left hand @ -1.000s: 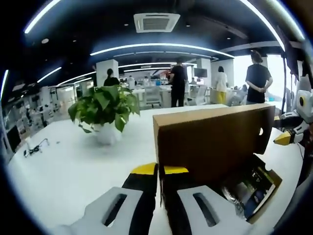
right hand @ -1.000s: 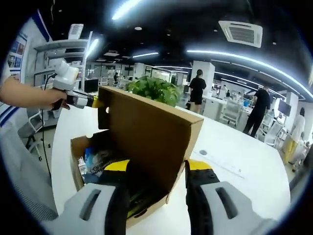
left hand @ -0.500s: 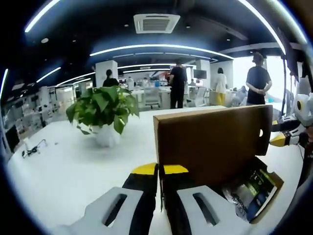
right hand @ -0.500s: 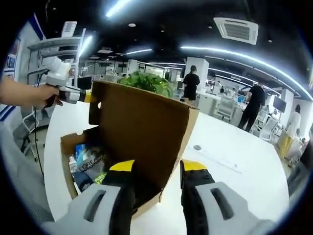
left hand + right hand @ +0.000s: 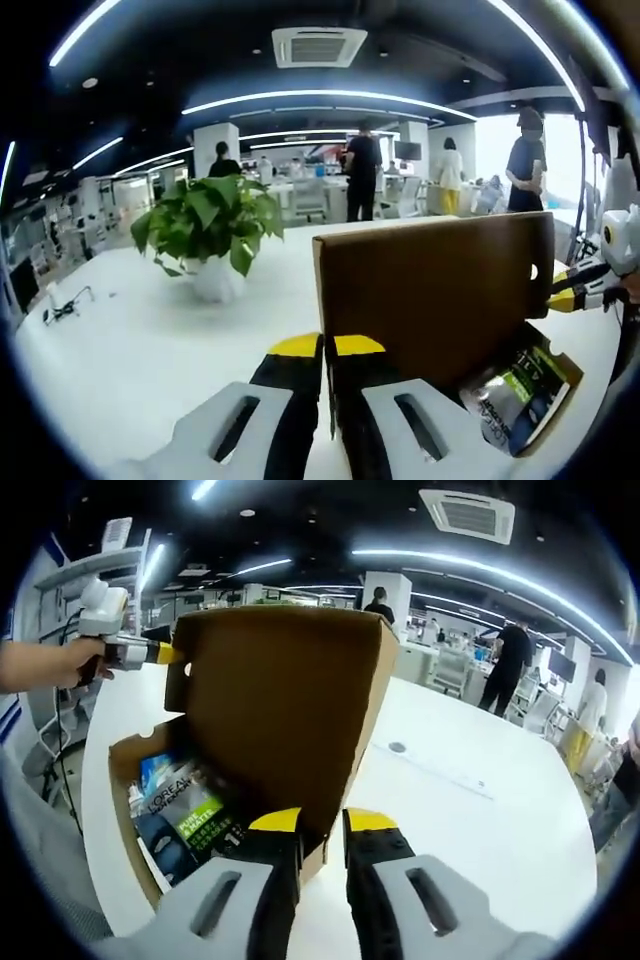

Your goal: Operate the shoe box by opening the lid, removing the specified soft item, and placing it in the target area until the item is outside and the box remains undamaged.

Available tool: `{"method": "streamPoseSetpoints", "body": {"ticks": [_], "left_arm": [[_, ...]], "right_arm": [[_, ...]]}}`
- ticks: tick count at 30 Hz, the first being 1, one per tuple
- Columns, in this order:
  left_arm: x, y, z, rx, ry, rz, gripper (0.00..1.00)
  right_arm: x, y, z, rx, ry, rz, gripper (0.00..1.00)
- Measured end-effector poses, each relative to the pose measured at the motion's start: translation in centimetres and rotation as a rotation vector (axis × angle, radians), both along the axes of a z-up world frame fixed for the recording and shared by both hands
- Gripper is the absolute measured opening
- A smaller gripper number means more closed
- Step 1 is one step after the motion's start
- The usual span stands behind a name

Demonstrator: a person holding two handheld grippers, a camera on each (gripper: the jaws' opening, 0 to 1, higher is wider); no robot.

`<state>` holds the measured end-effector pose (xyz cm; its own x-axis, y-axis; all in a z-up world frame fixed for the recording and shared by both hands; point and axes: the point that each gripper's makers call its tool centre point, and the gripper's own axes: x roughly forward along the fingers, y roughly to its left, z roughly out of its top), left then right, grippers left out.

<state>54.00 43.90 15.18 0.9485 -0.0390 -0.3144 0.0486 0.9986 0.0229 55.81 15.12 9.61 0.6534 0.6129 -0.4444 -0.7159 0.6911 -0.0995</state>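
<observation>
Box (image 5: 200, 790) sat open on white table (image 5: 470, 820), lid (image 5: 275, 705) upright. Left gripper (image 5: 328, 345) pinched lid edge; right gripper (image 5: 320, 818) nearly closed at box's corner, grip unclear. Packets (image 5: 185, 810) lay inside.

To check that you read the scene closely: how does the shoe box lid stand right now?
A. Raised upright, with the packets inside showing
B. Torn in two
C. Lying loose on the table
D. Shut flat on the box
A: in the right gripper view the lid stands up from the box, with the packets uncovered below it.
</observation>
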Motion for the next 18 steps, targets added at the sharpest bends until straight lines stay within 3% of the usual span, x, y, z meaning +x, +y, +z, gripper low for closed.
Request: {"method": "streamPoseSetpoints", "body": {"ticks": [8,18], "left_arm": [[0.6,0.2,-0.2,0.001,0.004,-0.006,0.00],[1.3,0.1,-0.8,0.021,0.026,-0.020,0.01]], "right_arm": [[0.6,-0.8,-1.0,-0.021,0.028,-0.051,0.03],[0.9,-0.8,-1.1,-0.048,0.028,-0.063,0.02]]}}
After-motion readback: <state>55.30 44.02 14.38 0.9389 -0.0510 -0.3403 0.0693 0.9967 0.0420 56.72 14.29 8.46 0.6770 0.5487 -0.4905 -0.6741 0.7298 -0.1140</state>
